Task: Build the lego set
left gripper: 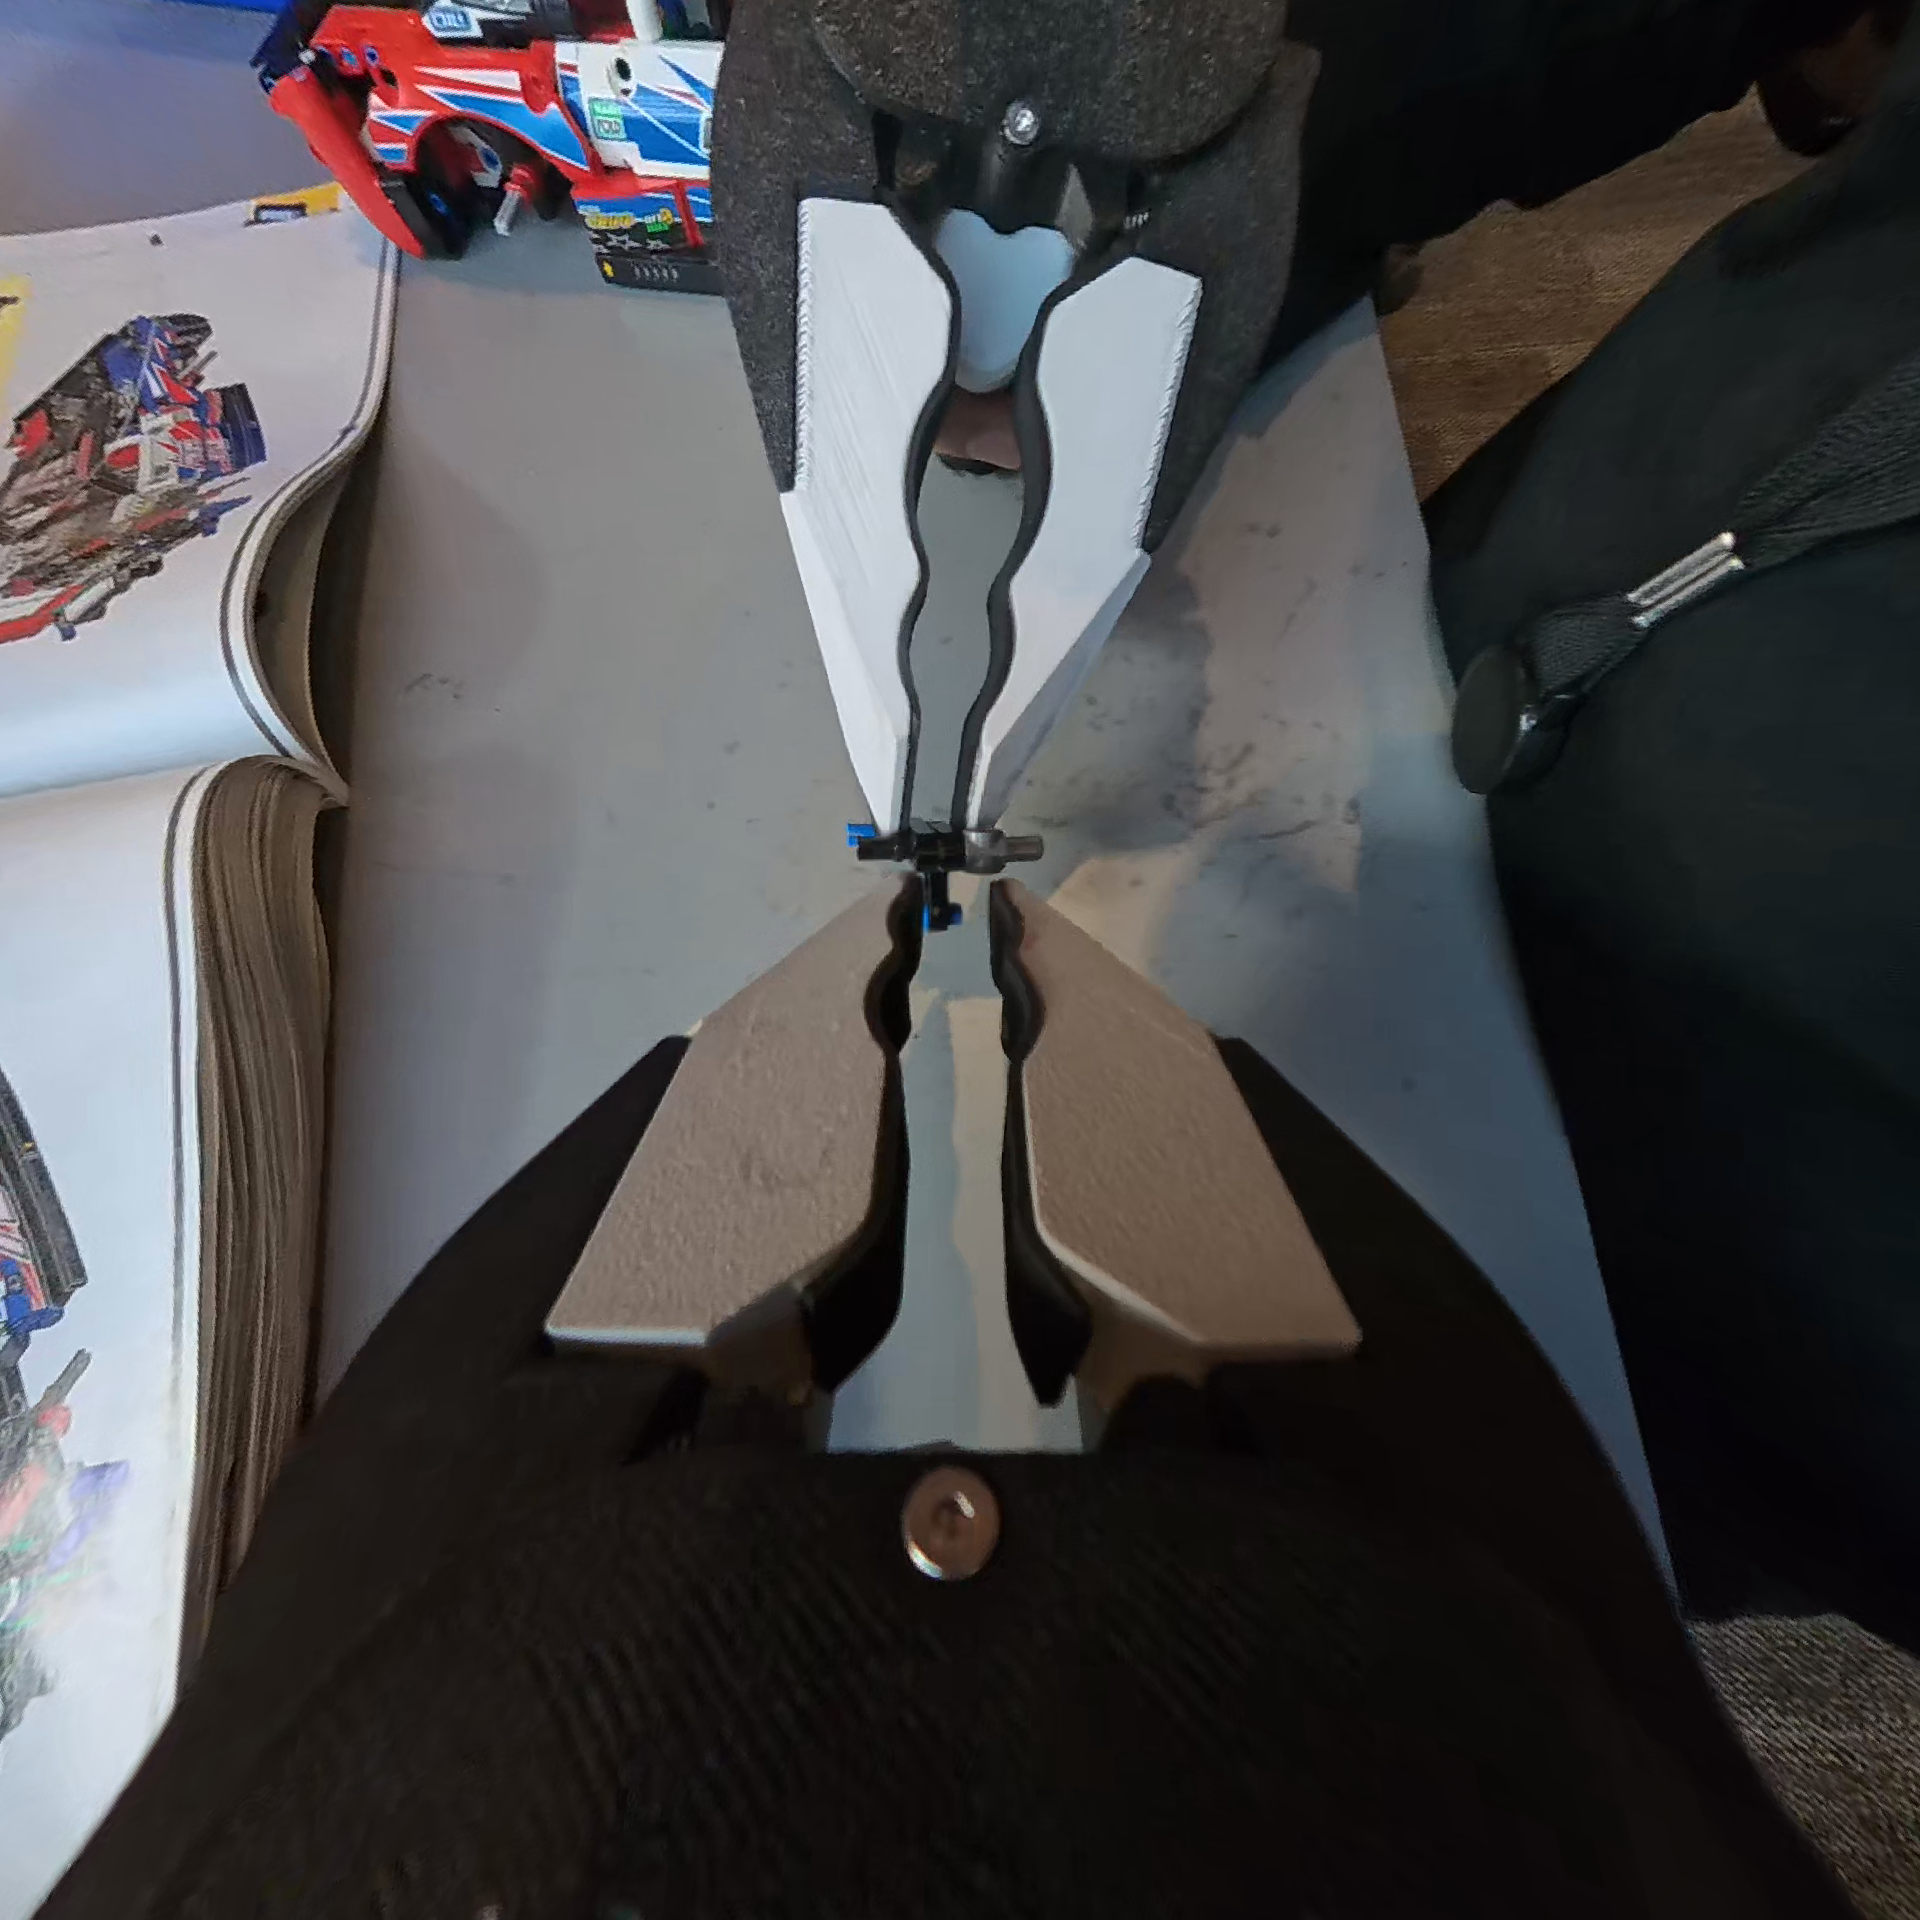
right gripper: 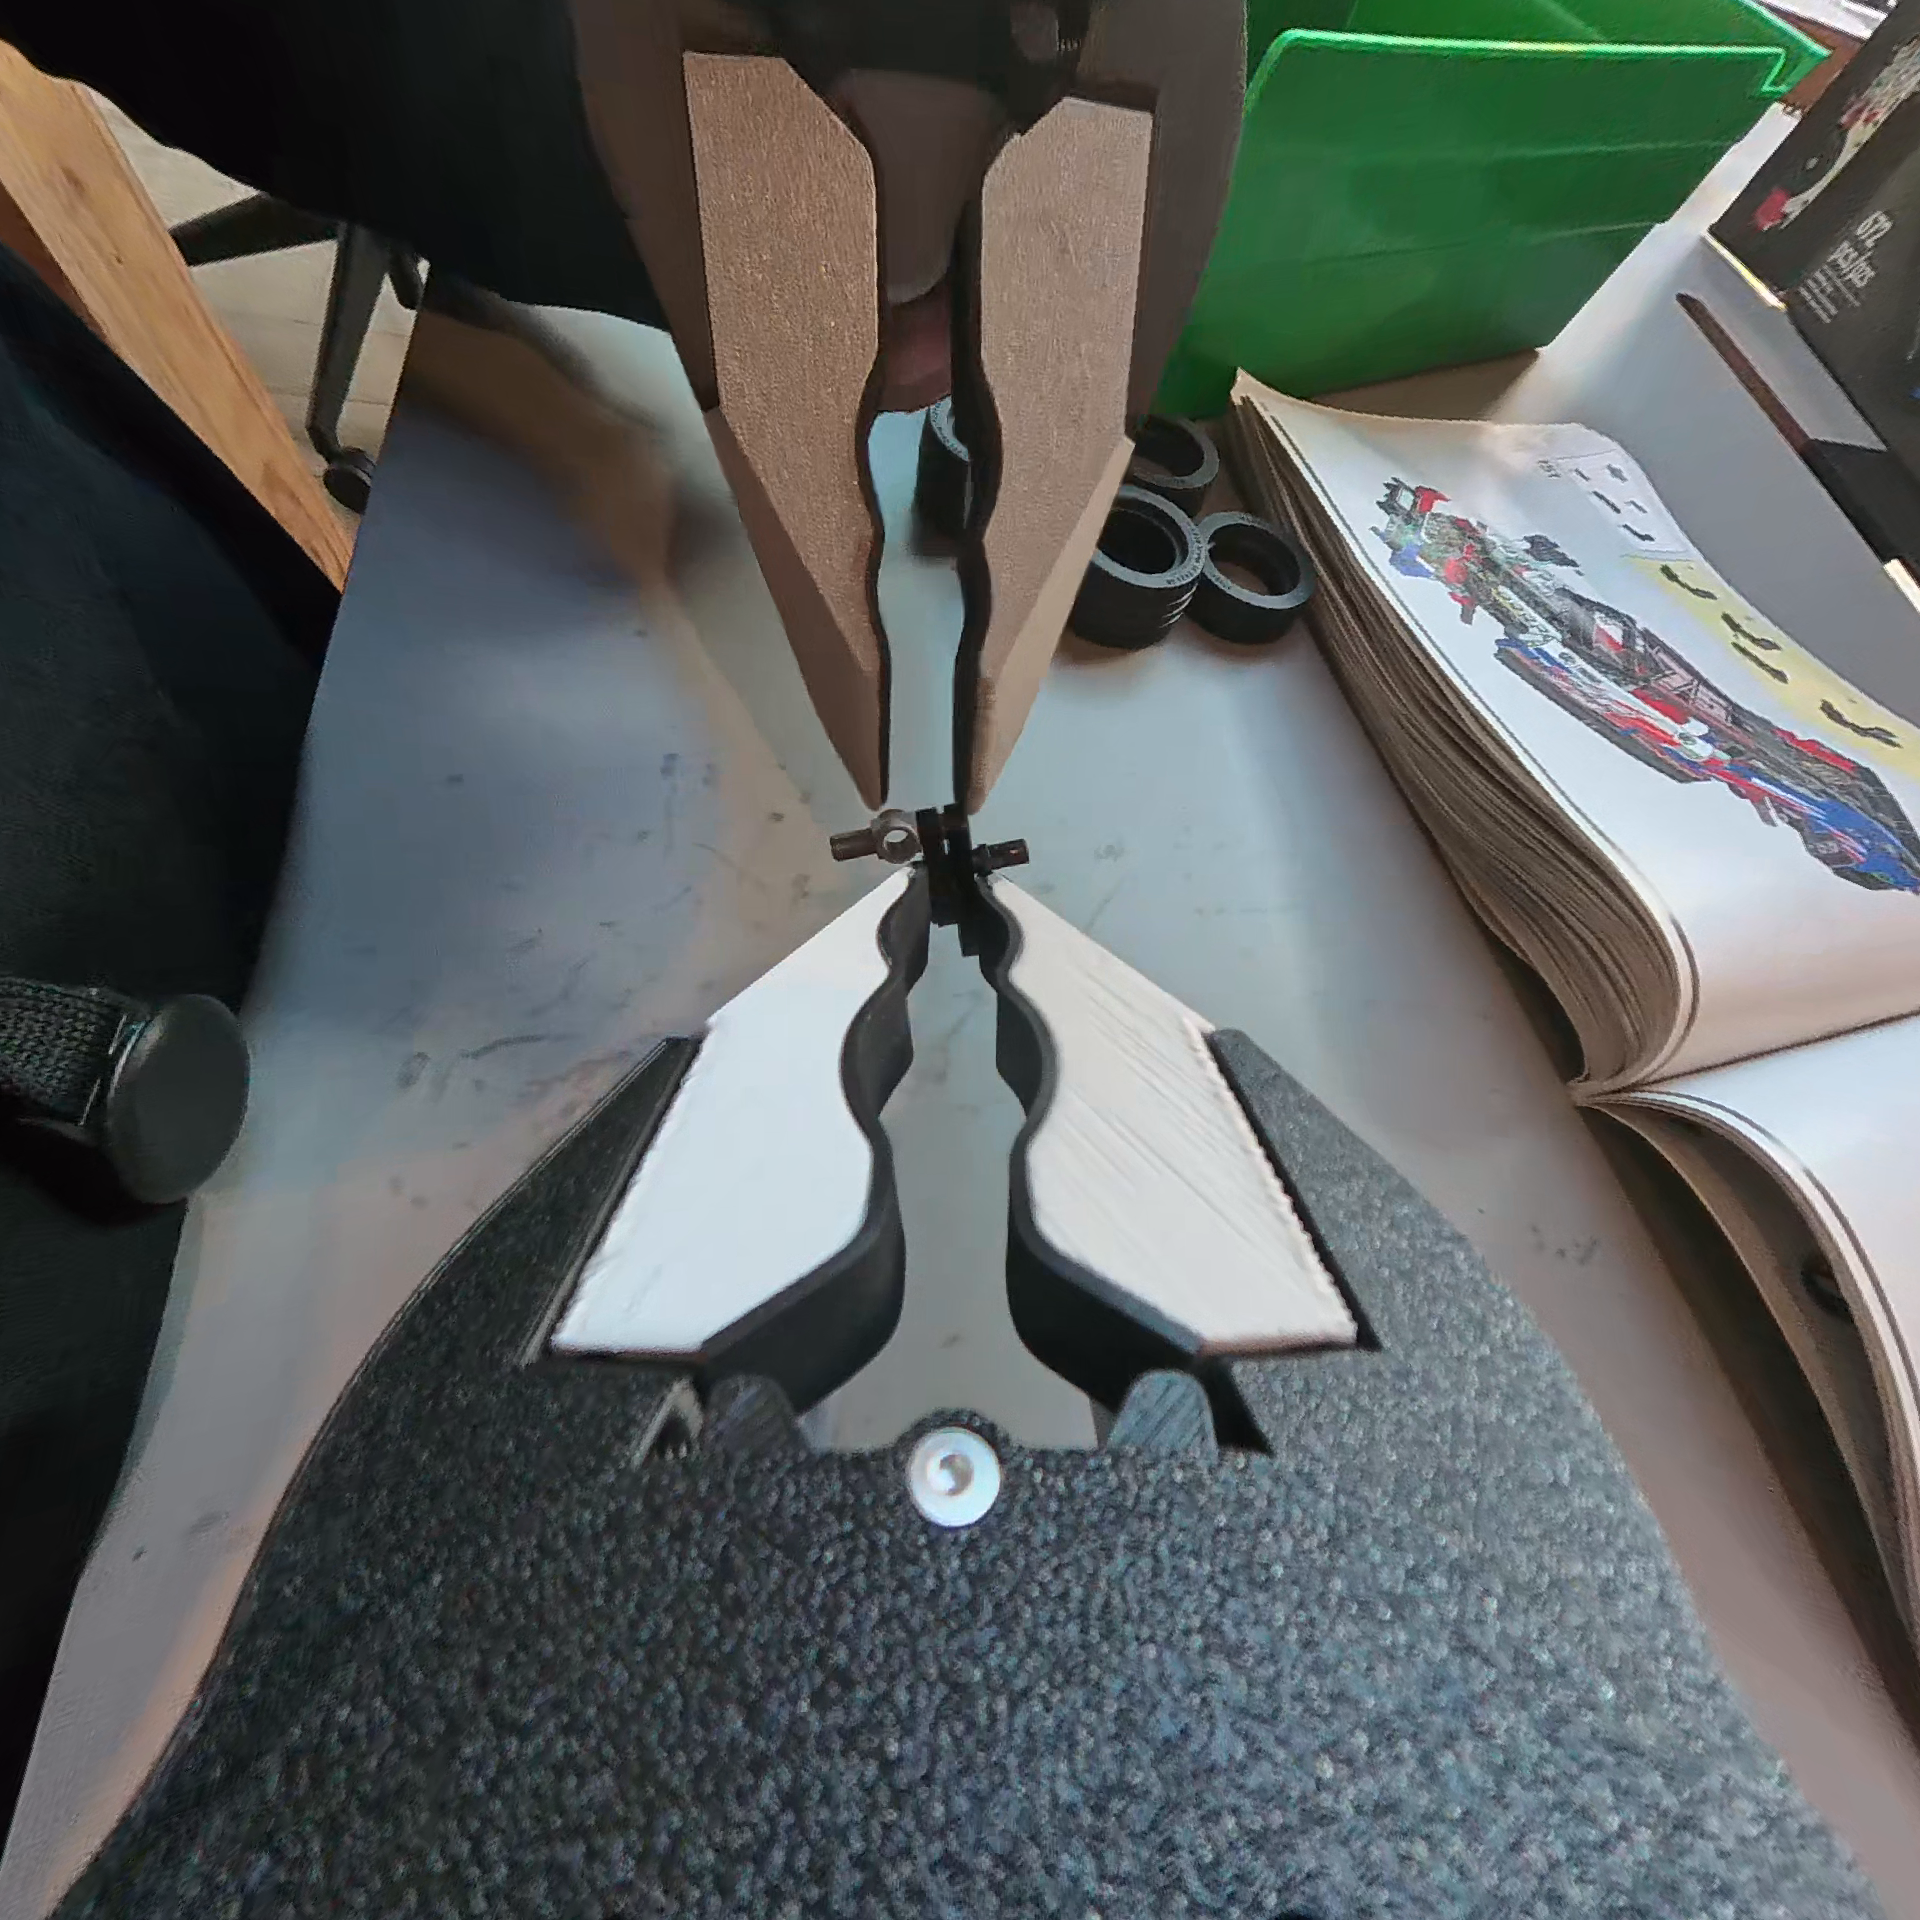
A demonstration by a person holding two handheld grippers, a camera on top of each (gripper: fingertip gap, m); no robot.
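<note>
A small Lego assembly (left gripper: 940,847), a dark axle with black and grey connectors and blue pins, hangs in the air between the two grippers above the grey table (left gripper: 582,623). My right gripper (right gripper: 948,894), with white fingers, is shut on the assembly's black connector (right gripper: 943,883). In the left wrist view the right gripper (left gripper: 940,821) comes in from the top. My left gripper (left gripper: 951,899), with tan fingers, faces it tip to tip. Its jaws stand slightly apart around the blue-tipped pin (left gripper: 938,906), and only the left pad touches it. In the right wrist view the left gripper (right gripper: 927,805) comes down from above.
A partly built red, white and blue Lego car (left gripper: 499,125) stands at the back. An open instruction book (right gripper: 1558,727) lies beside several black tyres (right gripper: 1195,561), a green bin (right gripper: 1455,187) and a dark box (right gripper: 1849,208). A person in dark clothing (left gripper: 1714,935) sits at the table's edge. My two grippers' fingertips are within a few centimetres of each other. The open instruction book (right gripper: 1558,727) is about 20 cm from both grippers' fingertips. It turns up in the left wrist view (left gripper: 76,1145) as well.
</note>
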